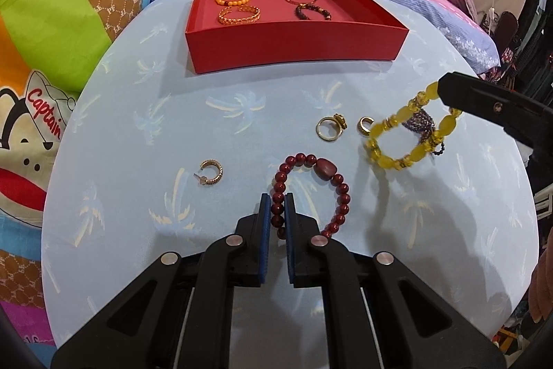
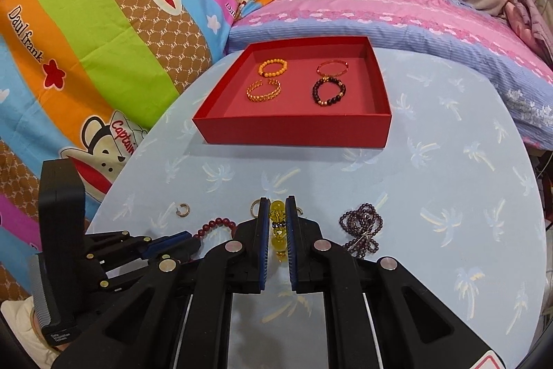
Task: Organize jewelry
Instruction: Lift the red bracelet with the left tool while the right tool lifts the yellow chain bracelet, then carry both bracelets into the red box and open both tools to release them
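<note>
Earring (image 1: 211, 173) lies loose at the left of the table (image 1: 138, 127), and beside it the left gripper (image 1: 278, 213) is clamped narrow on one side of the red bead bracelet (image 1: 311, 192), which looks to rest on the cloth, likely gripped for lifting. Further right, two rings (image 1: 330, 127) wait near the yellow bracelet (image 1: 411, 130), which dangles from the closed right gripper (image 2: 278, 220), apparently bound for the red box (image 1: 293, 47) behind, where four bracelets sit sorted, while a dark bead strand (image 2: 363, 227) remains

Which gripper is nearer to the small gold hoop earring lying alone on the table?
Left. The left gripper is just beside the hoop earring, gripping the red bracelet; the right gripper is far across.
</note>
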`<state>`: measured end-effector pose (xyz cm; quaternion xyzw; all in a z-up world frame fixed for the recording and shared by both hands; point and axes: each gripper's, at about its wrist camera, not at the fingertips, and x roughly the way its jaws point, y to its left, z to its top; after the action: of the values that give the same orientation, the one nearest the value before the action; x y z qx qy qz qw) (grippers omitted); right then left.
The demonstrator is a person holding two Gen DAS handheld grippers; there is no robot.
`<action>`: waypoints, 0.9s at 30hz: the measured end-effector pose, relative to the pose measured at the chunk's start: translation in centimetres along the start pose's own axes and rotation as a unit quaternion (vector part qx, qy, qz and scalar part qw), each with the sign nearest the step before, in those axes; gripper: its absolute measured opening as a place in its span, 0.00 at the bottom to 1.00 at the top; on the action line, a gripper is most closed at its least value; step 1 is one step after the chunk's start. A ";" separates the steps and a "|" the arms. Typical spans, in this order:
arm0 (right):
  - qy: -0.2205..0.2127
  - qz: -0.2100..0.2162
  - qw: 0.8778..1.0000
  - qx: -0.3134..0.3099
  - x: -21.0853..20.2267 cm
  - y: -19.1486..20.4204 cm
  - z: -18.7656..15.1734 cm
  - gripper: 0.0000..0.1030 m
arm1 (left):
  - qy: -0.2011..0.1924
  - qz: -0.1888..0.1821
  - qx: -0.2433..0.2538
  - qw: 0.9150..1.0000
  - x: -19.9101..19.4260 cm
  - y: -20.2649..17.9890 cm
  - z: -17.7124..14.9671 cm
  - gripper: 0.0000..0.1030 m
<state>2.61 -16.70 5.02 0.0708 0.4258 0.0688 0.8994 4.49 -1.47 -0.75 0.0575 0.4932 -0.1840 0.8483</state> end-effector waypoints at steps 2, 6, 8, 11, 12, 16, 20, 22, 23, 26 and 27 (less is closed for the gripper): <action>-0.007 0.000 1.000 0.005 -0.6 -0.2 0.2 0.09 | -0.002 -0.001 0.003 1.000 -0.2 -0.2 0.2 0.07; -0.024 -0.003 1.000 0.012 -1.7 -0.7 0.9 0.09 | -0.014 -0.002 0.015 1.000 -1.2 -0.9 1.0 0.07; -0.030 -0.003 0.999 0.016 -2.2 -0.9 1.3 0.09 | -0.023 -0.005 0.018 1.000 -1.8 -1.1 1.5 0.07; -0.038 -0.002 0.999 0.018 -2.8 -0.9 1.9 0.09 | -0.034 -0.010 0.018 0.999 -2.6 -1.3 2.2 0.07; -0.041 -0.003 0.999 0.017 -2.9 -0.9 2.1 0.09 | -0.036 -0.011 0.019 0.999 -2.7 -1.3 2.4 0.07; -0.050 -0.002 0.999 0.017 -3.4 -0.9 2.9 0.09 | -0.050 -0.017 0.020 0.998 -3.4 -1.4 3.5 0.07; -0.054 -0.006 0.998 0.015 -3.6 -1.1 3.6 0.09 | -0.062 -0.020 0.015 0.998 -3.9 -1.2 4.4 0.07; -0.056 -0.008 0.998 0.017 -3.6 -1.3 4.0 0.09 | -0.067 -0.020 0.014 0.997 -4.1 -1.0 5.0 0.07; -0.057 -0.009 0.998 0.017 -3.7 -1.5 4.2 0.09 | -0.070 -0.021 0.013 0.997 -4.3 -0.9 5.3 0.07; -0.063 -0.014 0.998 0.019 -3.8 -1.9 4.9 0.09 | -0.080 -0.022 0.012 0.996 -4.6 -0.7 6.3 0.07; -0.066 -0.016 0.998 0.020 -3.9 -2.1 5.1 0.09 | -0.084 -0.021 0.012 0.996 -4.7 -0.7 6.7 0.07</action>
<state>4.27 -19.83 10.74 0.0864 0.3683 0.0415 0.9248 7.63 -2.78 6.77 0.0409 0.4189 -0.2120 0.8820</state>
